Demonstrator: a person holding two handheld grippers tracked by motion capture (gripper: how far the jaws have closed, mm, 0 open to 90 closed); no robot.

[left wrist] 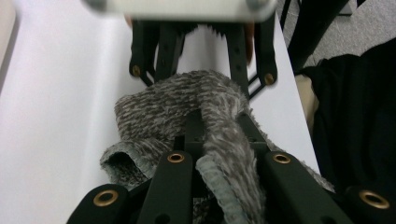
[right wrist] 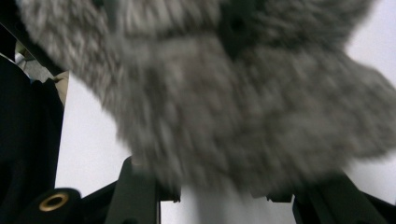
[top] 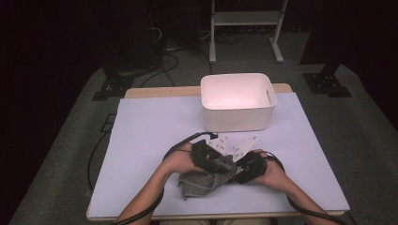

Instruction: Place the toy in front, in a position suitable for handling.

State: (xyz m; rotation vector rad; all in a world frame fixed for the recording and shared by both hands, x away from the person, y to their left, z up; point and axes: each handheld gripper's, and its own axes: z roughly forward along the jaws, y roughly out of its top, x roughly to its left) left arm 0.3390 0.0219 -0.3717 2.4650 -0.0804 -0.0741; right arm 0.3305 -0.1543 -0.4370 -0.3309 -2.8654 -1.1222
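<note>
Grey fuzzy cloth: a crumpled knitted piece [top: 206, 180] lies at the near middle of the white table cover [top: 150, 136], between the two hands.
Cloth detail: from the left gripper view a fold of it [left wrist: 224, 140] runs up between the black jaws, hemmed edge nearest the camera; the rest bunches on the sheet beyond.
Left gripper: [top: 210, 161] its jaws are pressed together on that fold, so the cloth is pinched firmly.
Right gripper: [top: 242, 171] it meets the cloth from the right, its jaws partly apart; from the right gripper view the cloth [right wrist: 233, 93] hangs blurred across the jaws and hides their tips, so I cannot tell whether they pinch it.
Hard to see: from above, both sets of tips are buried in the cloth, and the grey plates cover the gripper bodies.
Hands: left hand [top: 180, 159] and right hand [top: 272, 171] come in from the near edge, forearms cut off by the frame.
White bin: [top: 237, 119] stands at the far middle of the table, well apart from the cloth.
Surroundings: dark room beyond.
</note>
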